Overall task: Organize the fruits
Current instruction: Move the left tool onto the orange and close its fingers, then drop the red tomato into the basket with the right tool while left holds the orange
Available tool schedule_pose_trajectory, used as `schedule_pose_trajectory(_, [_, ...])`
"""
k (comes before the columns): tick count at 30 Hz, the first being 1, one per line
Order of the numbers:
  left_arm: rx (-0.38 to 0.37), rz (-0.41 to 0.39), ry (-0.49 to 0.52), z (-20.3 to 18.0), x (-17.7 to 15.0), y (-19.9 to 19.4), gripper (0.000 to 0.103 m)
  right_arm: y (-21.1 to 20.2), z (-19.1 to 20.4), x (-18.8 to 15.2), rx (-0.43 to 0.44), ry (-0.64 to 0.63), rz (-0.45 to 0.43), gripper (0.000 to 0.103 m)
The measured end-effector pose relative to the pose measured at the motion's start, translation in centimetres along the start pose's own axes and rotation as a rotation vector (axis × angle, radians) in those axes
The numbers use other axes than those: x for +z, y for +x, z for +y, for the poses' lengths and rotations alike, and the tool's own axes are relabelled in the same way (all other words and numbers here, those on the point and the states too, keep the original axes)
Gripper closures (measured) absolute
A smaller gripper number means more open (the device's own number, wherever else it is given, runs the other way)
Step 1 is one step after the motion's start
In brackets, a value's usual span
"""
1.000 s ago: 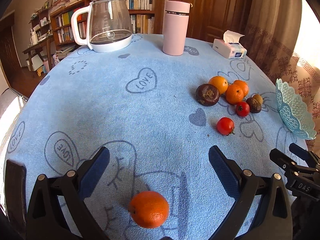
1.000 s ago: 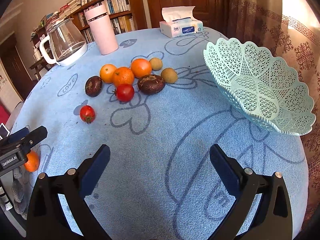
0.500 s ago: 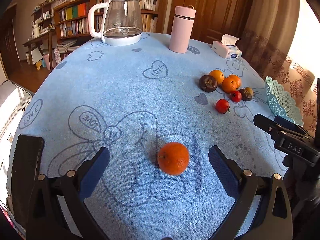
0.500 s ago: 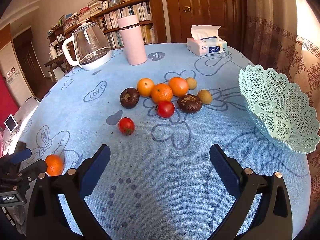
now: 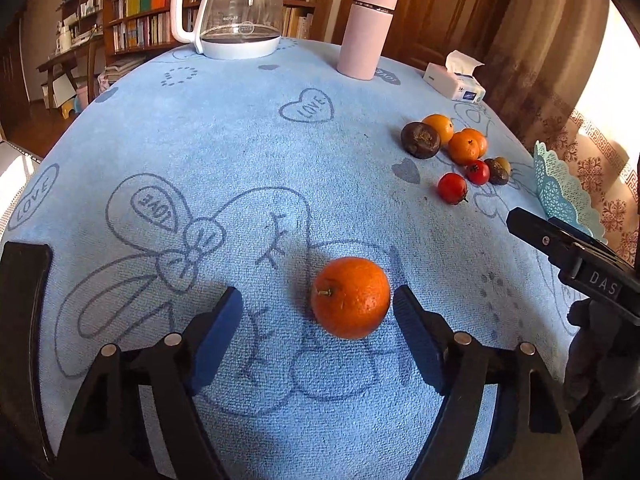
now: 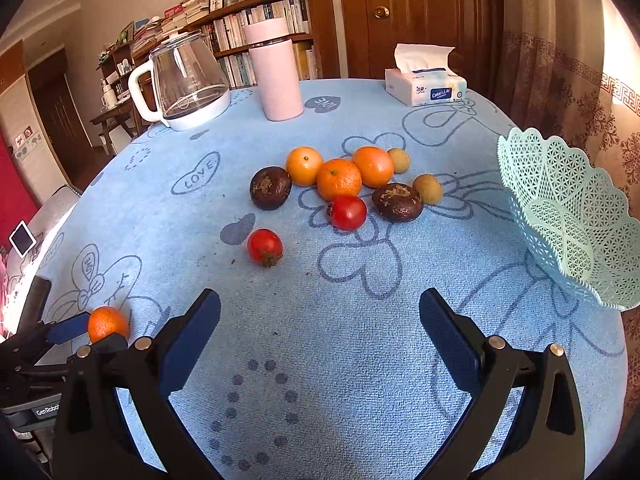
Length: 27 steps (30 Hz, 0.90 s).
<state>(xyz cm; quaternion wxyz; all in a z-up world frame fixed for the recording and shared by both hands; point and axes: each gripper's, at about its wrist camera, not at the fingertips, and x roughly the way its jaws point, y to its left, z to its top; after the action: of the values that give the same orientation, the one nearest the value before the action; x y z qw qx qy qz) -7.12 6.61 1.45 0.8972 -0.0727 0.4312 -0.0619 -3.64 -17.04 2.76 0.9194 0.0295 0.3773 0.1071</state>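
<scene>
A lone orange lies on the blue tablecloth between the fingers of my left gripper, close to the right finger; the jaws stand open and narrower than before. It also shows in the right wrist view. My right gripper is open and empty above bare cloth. A cluster of oranges, tomatoes, dark passion fruits and small brownish fruits lies mid-table. A mint lattice basket stands at the right, tilted.
A glass kettle, a pink tumbler and a tissue box stand at the table's far side. Bookshelves and a wooden door are behind. The table edge is near at left and right.
My left gripper has come forward around the lone orange and its jaws have narrowed. The right gripper has drawn back and risen a little, still open.
</scene>
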Motion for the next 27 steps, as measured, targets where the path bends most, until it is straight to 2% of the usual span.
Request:
schedule_pose_trajectory(3, [-0.014,-0.008,-0.008,0.3,0.0,-0.1,0.034,0.3,0.3,0.1,0.005,-0.005,0.004,0.002])
schedule_pose_trajectory(7, [-0.048,-0.020,0.005,0.1,0.0,-0.5,0.048,0.6,0.7,0.3,0.008,-0.015,0.006,0.002])
schedule_pose_trajectory(9, [-0.075,-0.022,0.015,0.0,-0.1,-0.5,0.055,0.8,0.9,0.4,0.008,-0.018,0.007,0.002])
schedule_pose_trajectory(13, [-0.127,-0.023,0.012,0.2,-0.2,-0.5,0.064,1.2,1.1,0.5,0.008,-0.019,0.010,0.002])
schedule_pose_trajectory(17, [-0.146,-0.032,-0.003,0.4,-0.2,-0.7,0.065,1.5,1.3,0.7,0.011,-0.021,0.016,0.003])
schedule_pose_trajectory(27, [-0.148,-0.056,-0.005,0.5,-0.4,-1.1,0.065,3.4,2.2,1.8,0.050,-0.040,0.051,0.030])
